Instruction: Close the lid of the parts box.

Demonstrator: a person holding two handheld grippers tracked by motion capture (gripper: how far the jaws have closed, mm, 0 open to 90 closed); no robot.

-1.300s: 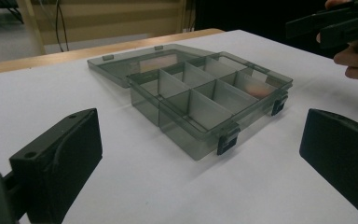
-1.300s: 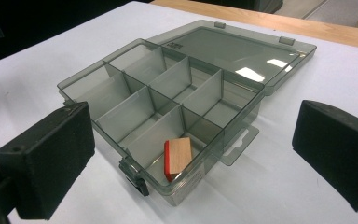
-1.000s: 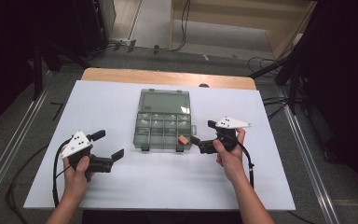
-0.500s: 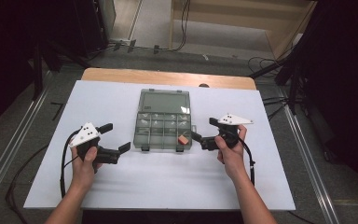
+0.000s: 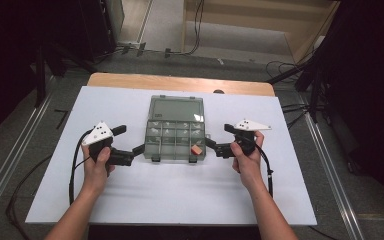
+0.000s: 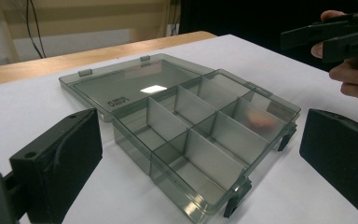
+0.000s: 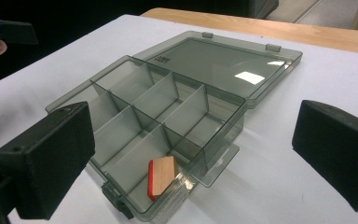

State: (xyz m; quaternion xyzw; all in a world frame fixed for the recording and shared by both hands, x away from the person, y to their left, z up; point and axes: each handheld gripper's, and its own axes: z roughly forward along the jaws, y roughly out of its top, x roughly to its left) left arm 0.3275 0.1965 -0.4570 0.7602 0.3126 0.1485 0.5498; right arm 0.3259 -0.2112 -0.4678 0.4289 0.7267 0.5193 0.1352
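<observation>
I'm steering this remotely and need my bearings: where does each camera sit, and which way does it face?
High view: above the person's side, looking forward and down on the table; both forearms, left gripper and right gripper flank the open box.
Left gripper view: rides the left gripper, facing the box; its open jaws show.
Right gripper view: rides the right gripper, facing the box and wooden block.
All share the box.

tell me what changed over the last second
The left gripper moved in toward the box's left side, ending open with its tip close to that edge. The right gripper stayed open at the box's right side. Box, open lid and the wooden block in its compartment did not move.
</observation>
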